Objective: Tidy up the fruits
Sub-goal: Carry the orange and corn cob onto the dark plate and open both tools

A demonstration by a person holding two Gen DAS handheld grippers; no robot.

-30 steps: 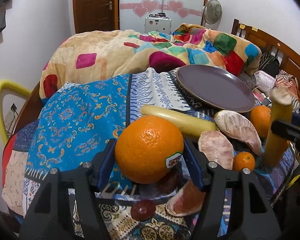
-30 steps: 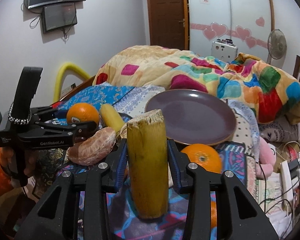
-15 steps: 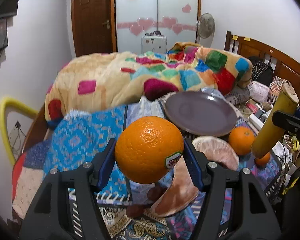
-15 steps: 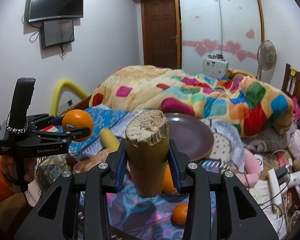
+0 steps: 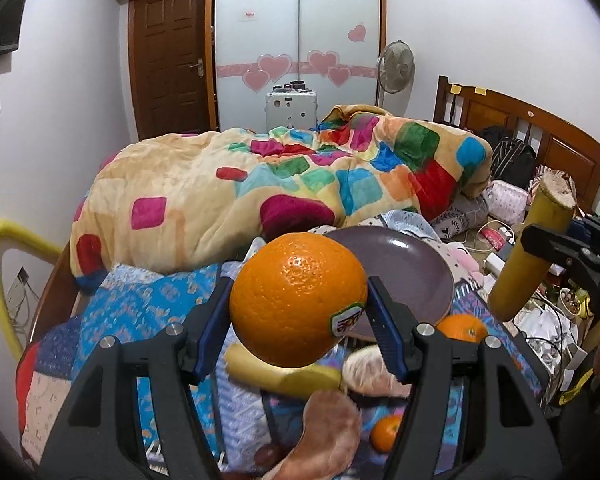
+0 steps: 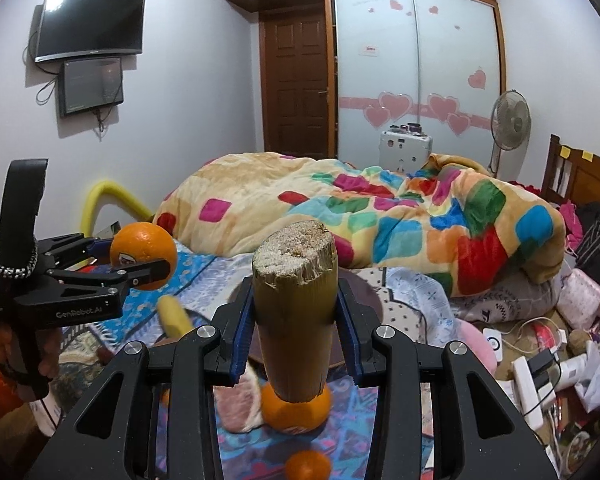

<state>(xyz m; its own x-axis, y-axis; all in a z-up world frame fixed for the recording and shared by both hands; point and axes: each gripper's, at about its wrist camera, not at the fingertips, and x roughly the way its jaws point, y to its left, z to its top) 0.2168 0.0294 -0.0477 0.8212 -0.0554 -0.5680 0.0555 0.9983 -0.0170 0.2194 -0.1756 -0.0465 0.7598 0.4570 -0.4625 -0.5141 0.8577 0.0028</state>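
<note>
My left gripper (image 5: 298, 312) is shut on a large orange (image 5: 298, 300) with a sticker, held in the air above the patterned cloth; it also shows in the right wrist view as the orange (image 6: 143, 255) at the left. My right gripper (image 6: 296, 322) is shut on an upright yellow-green sugarcane piece (image 6: 296, 312), seen from the left as the cane (image 5: 532, 252) at the right. Behind both lies a purple plate (image 5: 412, 264). Below rest a yellow cane piece (image 5: 280, 372), pomelo segments (image 5: 324, 436), an orange (image 6: 296, 408) and a small tangerine (image 6: 308, 465).
A bright patchwork blanket (image 5: 280, 188) is heaped on the bed behind the plate. Cables, chargers and soft toys (image 6: 540, 360) clutter the right side. A wooden headboard (image 5: 540, 136) stands at the right, a yellow foam tube (image 5: 4, 272) at the left.
Both grippers have risen with their loads, the orange and the cane piece. The fruit on the cloth and the plate now sit lower in both views.
</note>
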